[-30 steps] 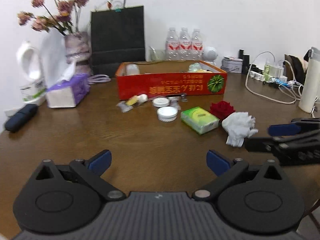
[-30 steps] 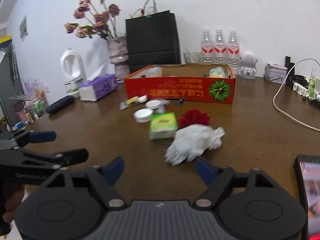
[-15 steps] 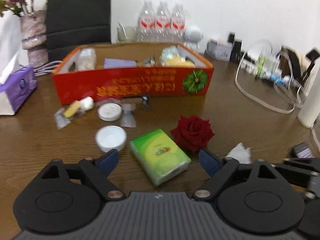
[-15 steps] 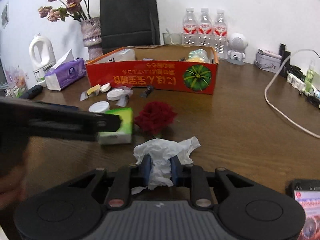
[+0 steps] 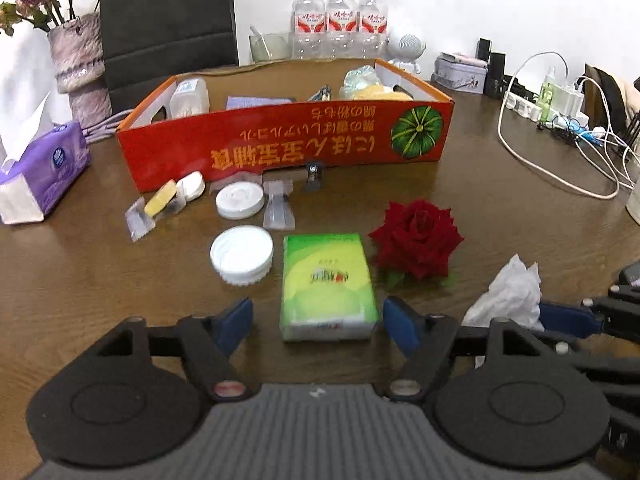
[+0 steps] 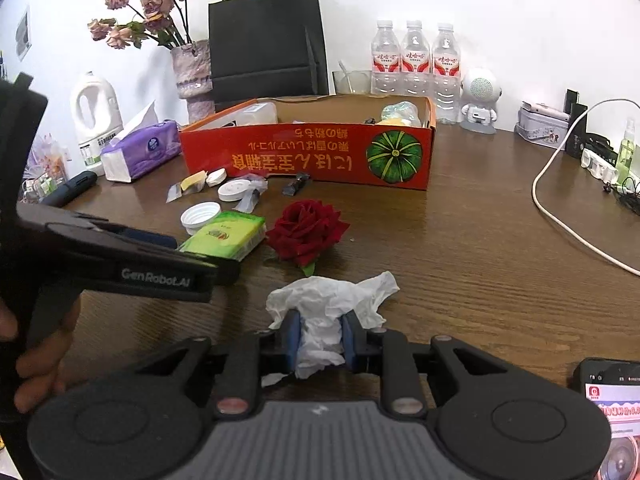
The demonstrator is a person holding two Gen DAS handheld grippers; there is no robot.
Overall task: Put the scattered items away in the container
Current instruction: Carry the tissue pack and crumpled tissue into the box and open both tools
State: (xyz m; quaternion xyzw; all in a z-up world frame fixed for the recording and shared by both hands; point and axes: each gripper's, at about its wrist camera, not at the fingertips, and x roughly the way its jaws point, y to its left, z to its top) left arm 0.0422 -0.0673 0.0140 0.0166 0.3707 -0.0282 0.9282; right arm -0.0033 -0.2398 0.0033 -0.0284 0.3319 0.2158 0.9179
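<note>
My left gripper (image 5: 318, 320) is open, its blue pads on either side of the near end of a green tissue pack (image 5: 327, 284) lying on the table. My right gripper (image 6: 318, 338) is shut on a crumpled white tissue (image 6: 332, 300), also visible in the left wrist view (image 5: 508, 296). A red rose (image 5: 416, 238) lies right of the pack. The red cardboard box (image 5: 288, 148) stands behind, with several items inside. White lids (image 5: 242, 254), small wrapped packets (image 5: 160, 204) and a black clip (image 5: 314, 174) lie in front of it.
A purple tissue box (image 5: 44, 172), a vase of dried flowers (image 6: 192, 68), a black paper bag (image 6: 266, 40) and three water bottles (image 6: 414, 56) stand behind. Cables and a power strip (image 5: 560, 120) lie at the right. A phone (image 6: 612, 392) lies at the near right.
My left gripper moved forward and now straddles the green tissue pack. My right gripper went from open to shut on the white tissue.
</note>
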